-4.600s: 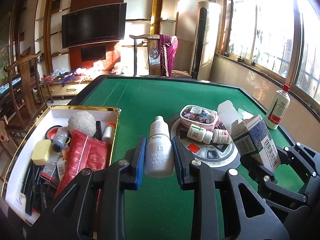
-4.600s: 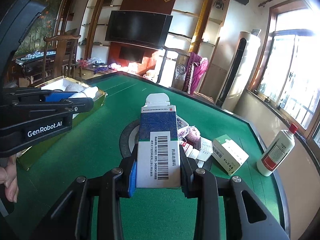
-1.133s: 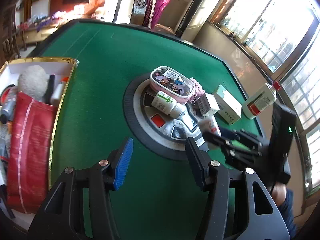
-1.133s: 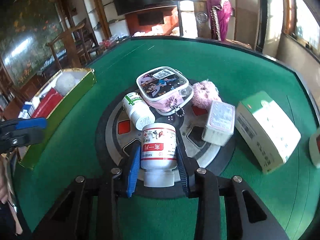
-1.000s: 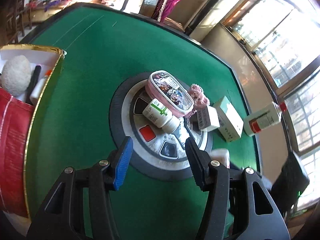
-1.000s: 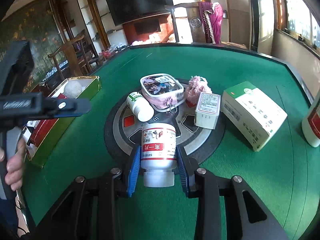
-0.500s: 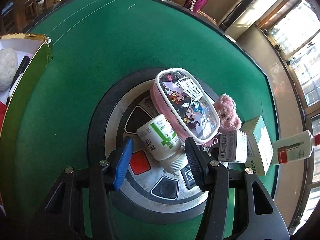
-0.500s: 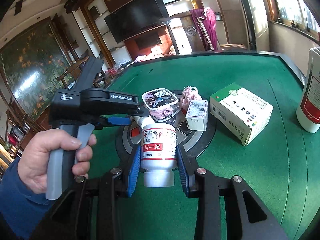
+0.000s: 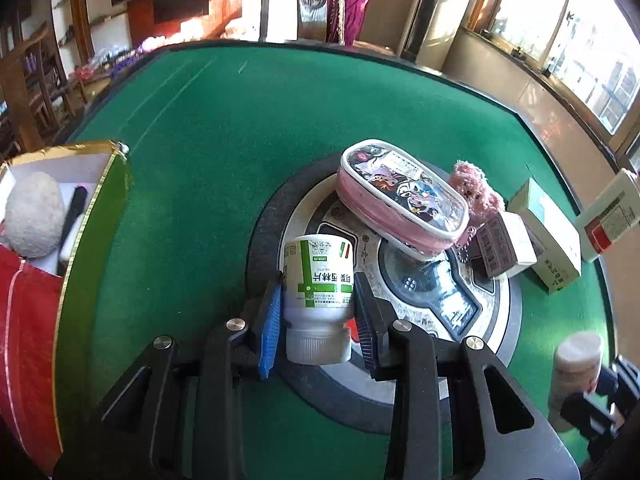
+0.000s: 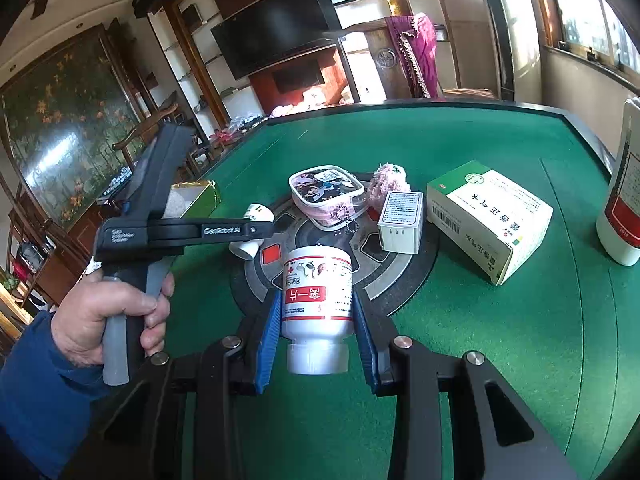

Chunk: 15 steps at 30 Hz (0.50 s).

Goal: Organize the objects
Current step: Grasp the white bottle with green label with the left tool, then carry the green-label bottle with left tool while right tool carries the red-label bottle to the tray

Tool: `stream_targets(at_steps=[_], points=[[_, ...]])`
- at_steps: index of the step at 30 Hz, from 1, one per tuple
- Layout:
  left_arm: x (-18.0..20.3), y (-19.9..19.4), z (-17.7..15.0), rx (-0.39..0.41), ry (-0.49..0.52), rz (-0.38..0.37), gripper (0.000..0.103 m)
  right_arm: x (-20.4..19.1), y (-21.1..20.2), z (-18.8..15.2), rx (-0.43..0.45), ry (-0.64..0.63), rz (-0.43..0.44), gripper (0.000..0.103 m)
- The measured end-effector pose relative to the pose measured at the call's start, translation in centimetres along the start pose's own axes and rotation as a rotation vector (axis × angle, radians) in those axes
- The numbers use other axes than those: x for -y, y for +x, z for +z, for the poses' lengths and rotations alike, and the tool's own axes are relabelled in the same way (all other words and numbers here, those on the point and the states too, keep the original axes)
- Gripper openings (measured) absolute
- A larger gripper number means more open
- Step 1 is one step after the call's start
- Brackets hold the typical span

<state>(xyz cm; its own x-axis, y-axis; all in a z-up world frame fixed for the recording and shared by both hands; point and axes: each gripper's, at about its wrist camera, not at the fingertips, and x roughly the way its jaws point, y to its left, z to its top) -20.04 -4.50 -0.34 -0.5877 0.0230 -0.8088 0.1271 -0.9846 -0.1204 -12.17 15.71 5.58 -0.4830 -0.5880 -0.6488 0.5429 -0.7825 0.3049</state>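
A white pill bottle with a green label (image 9: 318, 276) lies cap-toward-camera over the round grey centre panel (image 9: 440, 304). My left gripper (image 9: 317, 292) has it between its blue pads; the jaws are closing and both pads touch its sides. In the right wrist view that left gripper (image 10: 256, 232), held by a hand in a blue sleeve (image 10: 100, 312), reaches in from the left with the bottle (image 10: 251, 240) in its fingers. My right gripper (image 10: 316, 300) is shut on a white bottle with a red label (image 10: 317, 292), held above the felt in front of the panel.
On and beside the panel lie a pink pencil case (image 9: 400, 196), a pink plush (image 9: 476, 192), a small box (image 9: 504, 244) and a green-white carton (image 10: 488, 216). A tall white bottle (image 10: 620, 200) stands at the right. A gold-edged box (image 9: 92, 216) of items sits left.
My left gripper has dropped onto the green-labelled bottle and its jaws have narrowed from wide open to touching it. The right gripper has kept still with its bottle.
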Motion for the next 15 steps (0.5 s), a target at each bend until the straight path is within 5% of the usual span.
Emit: stream_targets(at_steps=[11, 15], points=[[2.0, -8.3, -6.0, 0.375, 0.199, 0.102, 0.033, -1.6, 1.7, -1.2, -0.017, -0.021, -0.046, 0.036], [1.2, -9.4, -5.8, 0.428, 0.191, 0.101, 0.033, -2.5, 1.4, -1.3, 0.006, -0.026, -0.064, 0.036]])
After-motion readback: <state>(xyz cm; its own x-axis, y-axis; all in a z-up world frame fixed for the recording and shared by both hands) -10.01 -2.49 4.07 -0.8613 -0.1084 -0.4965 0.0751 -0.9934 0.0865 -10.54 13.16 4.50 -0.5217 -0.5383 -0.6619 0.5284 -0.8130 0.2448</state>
